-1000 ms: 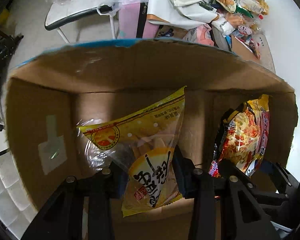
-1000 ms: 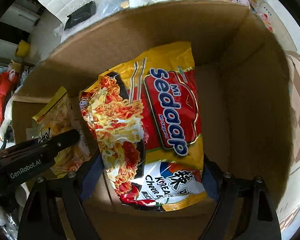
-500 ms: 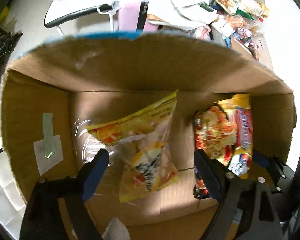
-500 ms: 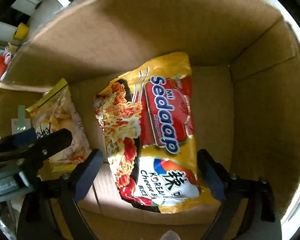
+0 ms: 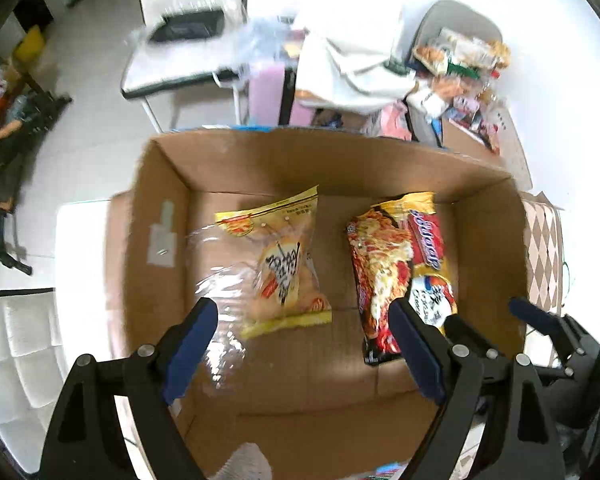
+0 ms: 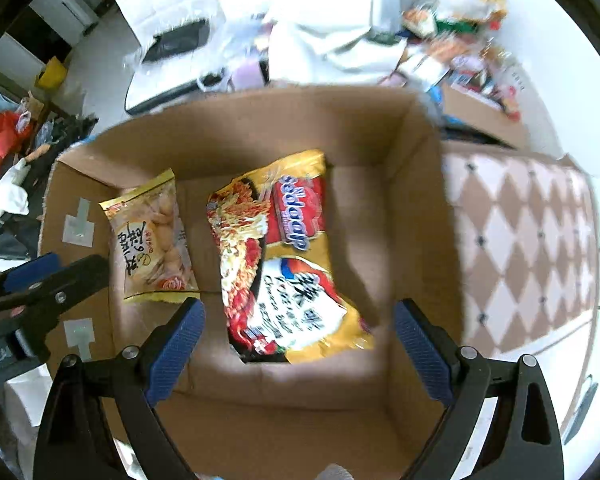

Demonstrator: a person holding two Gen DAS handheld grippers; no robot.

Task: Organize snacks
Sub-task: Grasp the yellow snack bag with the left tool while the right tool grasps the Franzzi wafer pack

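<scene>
An open cardboard box [image 5: 260, 160] [image 6: 260, 120] lies below both grippers. On its floor at the left lies a yellow and clear snack bag [image 5: 284, 268] [image 6: 152, 244]. A yellow and red Mi Sedaap noodle packet [image 5: 400, 268] [image 6: 284, 256] lies beside it on the right. My left gripper [image 5: 302, 336] hangs open above the snack bag, touching nothing. My right gripper [image 6: 298, 316] hangs open above the noodle packet, its blue pads well apart from it. Each gripper shows at the edge of the other's view: the right gripper [image 5: 494, 320], the left gripper [image 6: 40, 272].
Beyond the box's far wall are a pile of loose snack packets [image 5: 460, 60], a white bag [image 5: 348, 60] and a white folding table [image 5: 172, 64]. A brown and white diamond-patterned surface [image 6: 520, 240] adjoins the box on the right. Clutter stands on the floor at far left.
Both grippers went from gripping their packets to open, letting them go, and rose out of the box. The snack bag and noodle packet now lie flat on the box floor.
</scene>
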